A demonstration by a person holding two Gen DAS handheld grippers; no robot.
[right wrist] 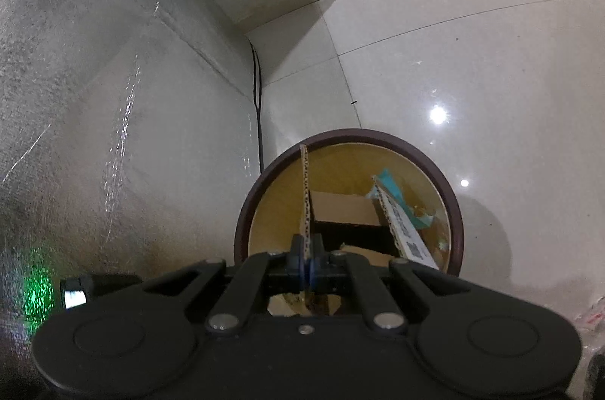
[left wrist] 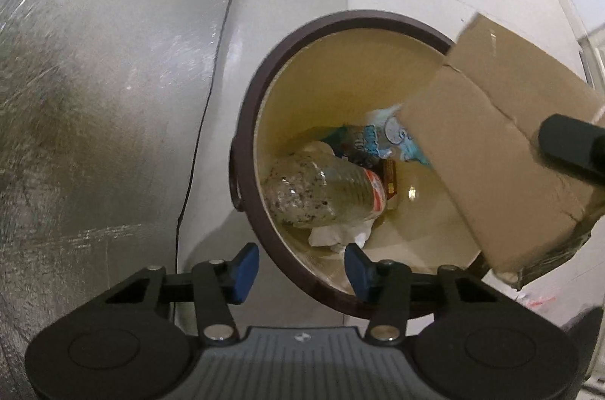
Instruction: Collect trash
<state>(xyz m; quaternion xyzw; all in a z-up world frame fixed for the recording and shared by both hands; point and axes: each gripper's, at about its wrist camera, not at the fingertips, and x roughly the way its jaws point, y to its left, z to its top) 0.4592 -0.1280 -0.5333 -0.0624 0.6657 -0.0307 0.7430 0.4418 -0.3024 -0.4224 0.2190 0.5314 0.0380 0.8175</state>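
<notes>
Cardboard box apparently between right claw pads.

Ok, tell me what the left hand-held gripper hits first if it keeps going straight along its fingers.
Probably the white crumpled paper inside the trash bin, with the clear plastic bottle just beyond. The left hand-held gripper is open and empty above the near rim; depth is hard to judge, so it may clip the rim first.

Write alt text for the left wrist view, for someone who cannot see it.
An open cardboard box, gripped by the right gripper, hangs tilted over a round trash bin that holds a plastic bottle, crumpled tissue and wrappers. The left gripper, blue-tipped and open, sits empty at the bin's near edge.
</notes>
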